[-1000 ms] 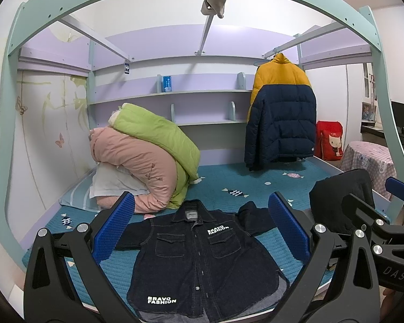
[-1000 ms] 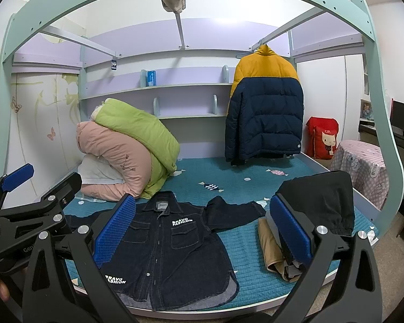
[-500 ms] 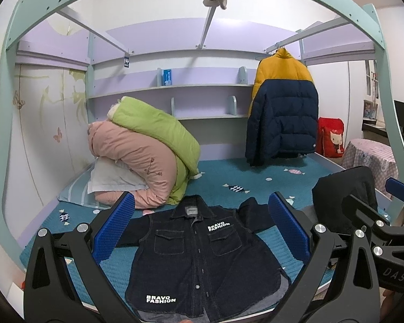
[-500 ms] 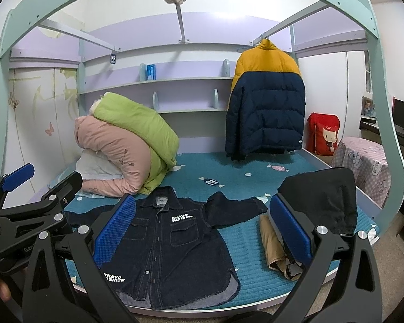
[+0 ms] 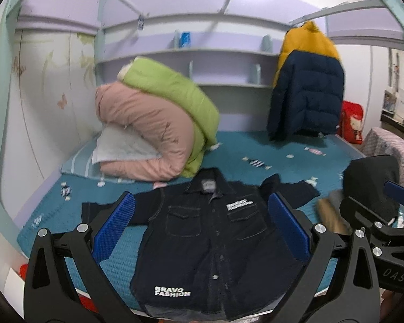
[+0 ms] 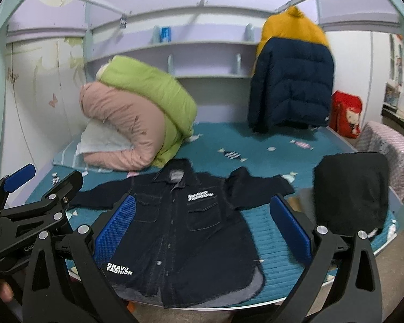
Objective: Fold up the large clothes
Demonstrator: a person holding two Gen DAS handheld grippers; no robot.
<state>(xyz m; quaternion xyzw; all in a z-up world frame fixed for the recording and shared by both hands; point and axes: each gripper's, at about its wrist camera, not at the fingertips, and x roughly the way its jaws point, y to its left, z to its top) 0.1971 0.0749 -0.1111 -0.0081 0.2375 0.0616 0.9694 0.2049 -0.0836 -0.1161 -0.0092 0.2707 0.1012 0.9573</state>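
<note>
A dark denim jacket (image 5: 210,245) with white "BRAVO FASHION" lettering lies flat, front up, sleeves spread, at the near edge of the teal bed (image 5: 67,215). It also shows in the right wrist view (image 6: 191,223). My left gripper (image 5: 202,228) is open and empty, held above the jacket's lower half. My right gripper (image 6: 202,226) is open and empty, also in front of the jacket. The right gripper's body (image 5: 377,231) shows at the right of the left wrist view; the left gripper's body (image 6: 27,210) shows at the left of the right wrist view.
Rolled pink and green duvets (image 5: 159,123) lie at the back left. A yellow and navy puffer jacket (image 5: 307,88) hangs at the back right. A stack of folded dark and tan clothes (image 6: 350,188) sits on the bed's right. A red bag (image 6: 346,114) stands beyond.
Both grippers have moved forward and tilted down toward the bed, so the jacket looks larger and nearer. The jaws stay open. The jacket has not moved.
</note>
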